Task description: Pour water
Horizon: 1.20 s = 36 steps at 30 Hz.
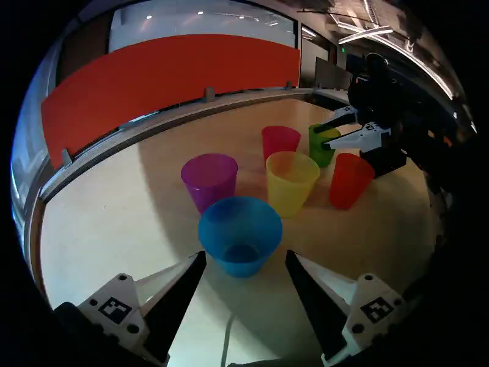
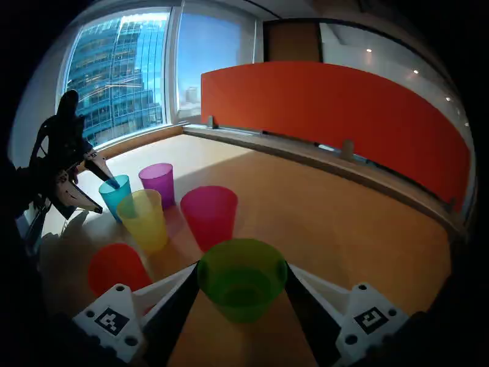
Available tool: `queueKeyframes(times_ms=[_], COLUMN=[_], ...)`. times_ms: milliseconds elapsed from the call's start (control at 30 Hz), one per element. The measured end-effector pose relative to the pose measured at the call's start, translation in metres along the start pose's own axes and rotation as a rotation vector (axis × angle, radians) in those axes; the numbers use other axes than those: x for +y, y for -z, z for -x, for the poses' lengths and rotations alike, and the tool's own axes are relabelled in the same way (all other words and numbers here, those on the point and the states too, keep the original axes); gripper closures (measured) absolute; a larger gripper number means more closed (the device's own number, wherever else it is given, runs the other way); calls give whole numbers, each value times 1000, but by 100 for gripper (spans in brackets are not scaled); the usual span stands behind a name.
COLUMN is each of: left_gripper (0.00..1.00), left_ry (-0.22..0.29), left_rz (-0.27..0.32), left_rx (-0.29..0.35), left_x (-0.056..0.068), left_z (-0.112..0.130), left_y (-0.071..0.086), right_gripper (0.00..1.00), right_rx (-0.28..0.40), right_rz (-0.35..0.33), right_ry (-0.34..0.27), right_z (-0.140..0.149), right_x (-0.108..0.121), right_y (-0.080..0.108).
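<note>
Blue translucent plastic cup stands on the pale wooden tabletop at the lower centre of the left gripper view, between the wide-spread jaws of the left gripper. A sliver of tabletop shows beside the cup's right wall, so the jaws have hold of nothing. In the right gripper view, the right gripper brackets a green translucent plastic cup at the lower centre. Its jaws sit right against the rim on both sides, but I cannot tell whether they press on it. Each cup has a darker patch at its bottom that may be water; I cannot be sure.

Above the blue cup in the left gripper view cluster a purple plastic cup, a yellow plastic cup, a pink plastic cup and a red plastic cup.

My judgement is that the step in hand is the grasp, before any pour. Next, the jaws should close gently on the thin walls, then one cup is lifted clear and tipped over another cup's mouth without knocking its neighbours.
</note>
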<state>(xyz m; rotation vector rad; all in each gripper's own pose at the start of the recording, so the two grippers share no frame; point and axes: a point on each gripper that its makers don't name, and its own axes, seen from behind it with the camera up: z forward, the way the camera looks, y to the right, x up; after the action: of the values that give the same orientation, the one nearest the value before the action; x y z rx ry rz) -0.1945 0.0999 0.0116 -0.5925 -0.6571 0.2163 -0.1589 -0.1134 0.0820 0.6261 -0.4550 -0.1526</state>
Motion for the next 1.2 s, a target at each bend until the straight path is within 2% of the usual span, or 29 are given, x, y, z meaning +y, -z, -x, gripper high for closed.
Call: queueKeyframes(times_ms=[267,467,700,1000,1200], left_gripper=[3,3,3,3,3], left_ry=[32,29,31,46,57], left_rz=[-7,-24,-34,-70,-110], left_rx=[29,29,51,95,154], left_x=[3,3,4,3,-1], left_z=[-1,2,-1,-1,-10], left_y=[14,20,27,38,56], right_gripper=[5,0,0,0,0], right_rx=[6,14,19,68,116], right_rz=[6,22,45,59,85], right_ry=[-19,-44,-43,-82,-83], right_z=[5,4,8,3,-4], right_x=[-3,-3,-5,-13,-20], right_y=[5,10,20,47,72])
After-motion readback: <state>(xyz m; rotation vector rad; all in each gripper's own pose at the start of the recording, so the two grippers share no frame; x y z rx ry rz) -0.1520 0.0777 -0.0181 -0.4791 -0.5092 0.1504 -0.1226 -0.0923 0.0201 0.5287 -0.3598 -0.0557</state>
